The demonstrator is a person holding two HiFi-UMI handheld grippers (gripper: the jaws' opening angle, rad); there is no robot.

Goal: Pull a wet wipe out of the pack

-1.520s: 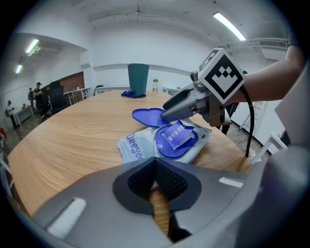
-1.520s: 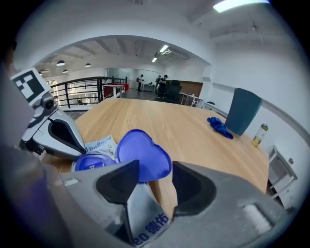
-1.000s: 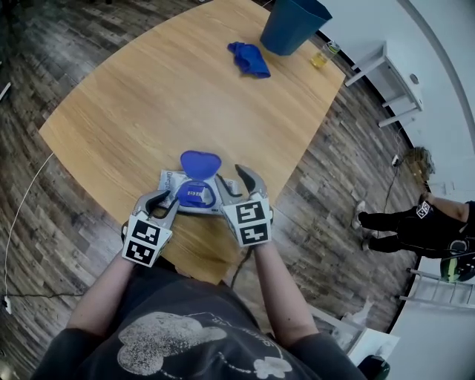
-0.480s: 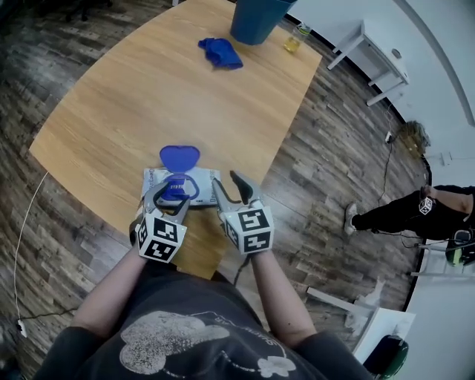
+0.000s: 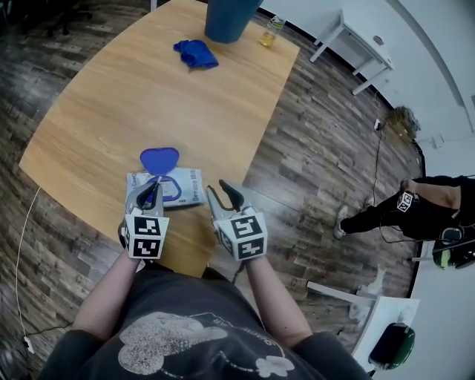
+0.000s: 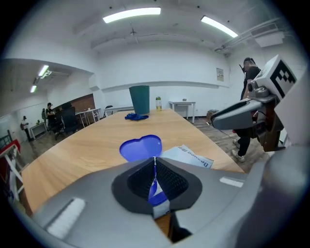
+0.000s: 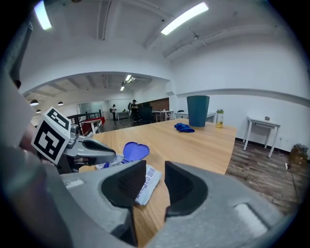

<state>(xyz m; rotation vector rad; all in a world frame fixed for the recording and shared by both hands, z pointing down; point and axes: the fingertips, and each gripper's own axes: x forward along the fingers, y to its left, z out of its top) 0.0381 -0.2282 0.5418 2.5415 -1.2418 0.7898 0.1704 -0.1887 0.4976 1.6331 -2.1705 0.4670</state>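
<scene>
Left gripper (image 5: 151, 191) closed tight over the open pack (image 5: 187, 185), lower left of centre, near the table (image 5: 148, 96) edge; whether it has caught a wipe is unclear.
Right gripper (image 5: 223, 190) is narrow, its jaws just closing on nothing beside the pack, not pinning it, so a pull may drag the whole pack. Flipped lid (image 5: 159, 158) sits just behind; blue cloth (image 5: 195, 53), bin (image 5: 226, 18) and 1 bottle (image 5: 269, 33) stand well clear at top.
</scene>
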